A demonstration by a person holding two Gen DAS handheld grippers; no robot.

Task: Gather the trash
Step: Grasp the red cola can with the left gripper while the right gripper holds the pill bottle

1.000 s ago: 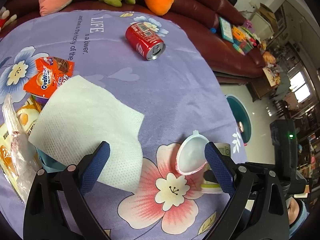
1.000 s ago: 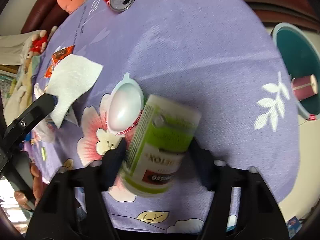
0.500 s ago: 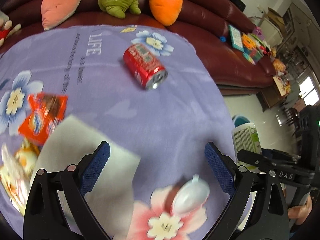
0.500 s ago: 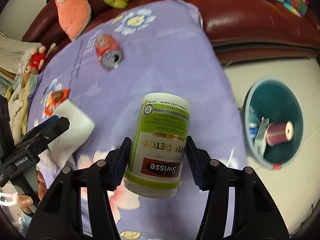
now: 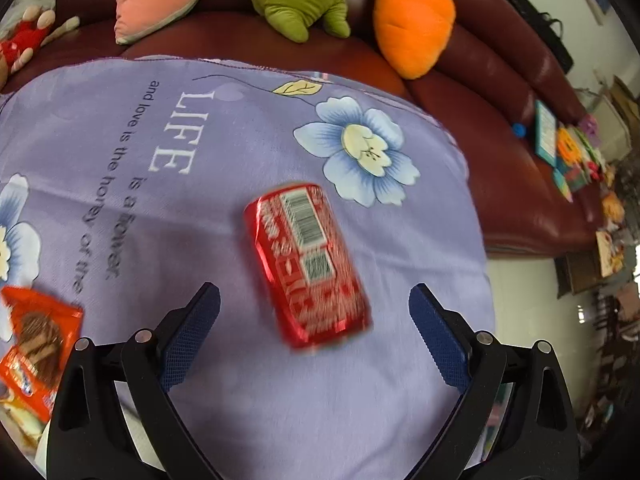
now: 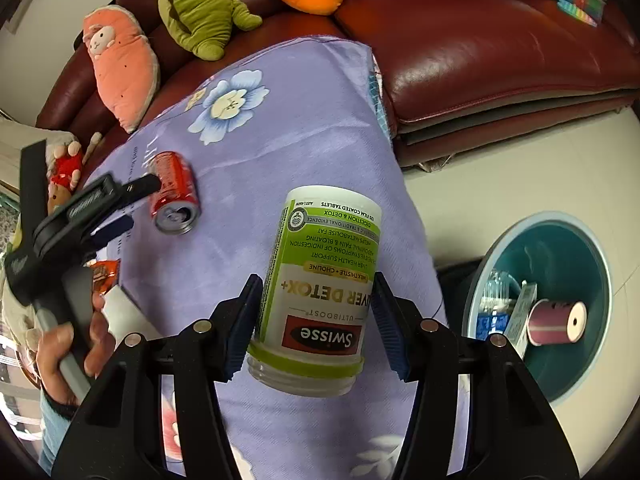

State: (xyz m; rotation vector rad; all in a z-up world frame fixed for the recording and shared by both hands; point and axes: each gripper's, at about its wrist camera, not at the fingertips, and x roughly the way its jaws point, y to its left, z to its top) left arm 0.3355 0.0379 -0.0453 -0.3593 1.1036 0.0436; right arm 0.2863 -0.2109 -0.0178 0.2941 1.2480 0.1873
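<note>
On the floor to your right, just off the table's edge, the teal bin [image 6: 592, 368] holds a pink spool of ribbon [image 6: 554, 322], a small carton and what looks like a plastic bottle. Your right gripper [image 6: 316, 320] is clamped on the green-and-white supplement bottle [image 6: 320, 300], lifted above the purple tablecloth [image 6: 304, 128] near that edge; its label reads "Swisse", "Ultiboost" and "Detox+". Your left gripper [image 5: 314, 338] stands wide open with nothing in it, poised over the red soda can [image 5: 308, 264], which lies on its side between the pads, barcode up, with bare cloth around it. The cloth's print reads "LIFE". An orange snack wrapper [image 5: 36, 344] sits at the left.
</note>
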